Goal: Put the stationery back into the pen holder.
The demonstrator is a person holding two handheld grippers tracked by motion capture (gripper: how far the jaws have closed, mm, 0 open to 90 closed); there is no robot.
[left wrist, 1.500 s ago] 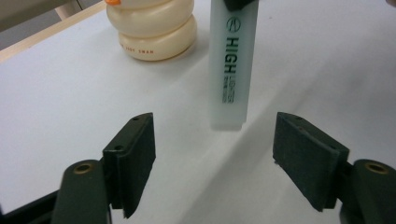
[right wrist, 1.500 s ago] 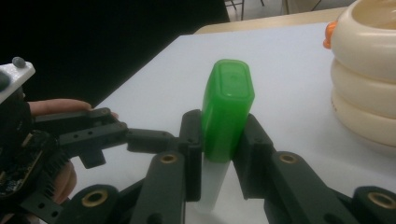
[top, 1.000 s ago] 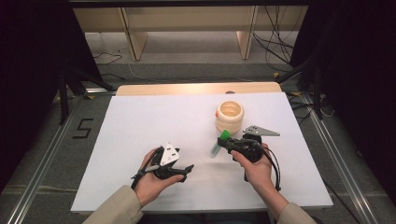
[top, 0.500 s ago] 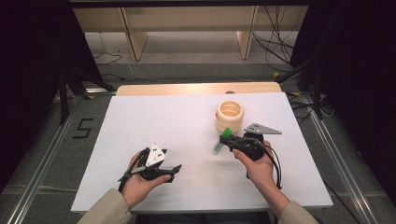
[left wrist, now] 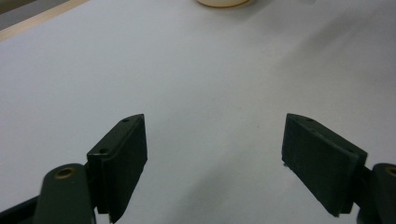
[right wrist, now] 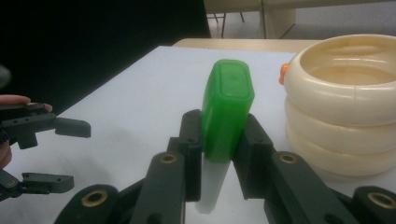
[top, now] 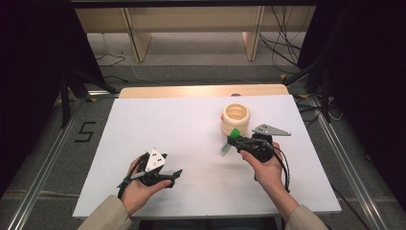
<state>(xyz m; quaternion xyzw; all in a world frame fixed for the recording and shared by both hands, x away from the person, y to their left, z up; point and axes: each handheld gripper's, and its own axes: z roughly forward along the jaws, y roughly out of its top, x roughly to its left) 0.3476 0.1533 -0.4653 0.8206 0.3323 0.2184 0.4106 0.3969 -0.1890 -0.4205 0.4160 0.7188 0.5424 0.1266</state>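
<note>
Two fingers [right wrist: 191,140] pinching green-capped tube [right wrist: 227,112]

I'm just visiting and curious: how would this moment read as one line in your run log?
right gripper: shut on green-capped tool | cream ringed holder: beside it | left gripper: open, holding nothing | white table

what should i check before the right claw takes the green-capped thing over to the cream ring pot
1. Grip: right claw is shut on the green-capped piece, jaws on both sides. Ok.
2. Piece upright: in the high view it hangs tilted. Not ok.
3. Cream ringed pot mouth open and upright. Ok.
4. Pot contents: an orange bit shows at its rim; the inside is hard to read. Cannot tell.
5. Left claw open, holding nothing, well away from the pot. Ok.
6. Path from piece to pot over the white table. Ok.
</note>
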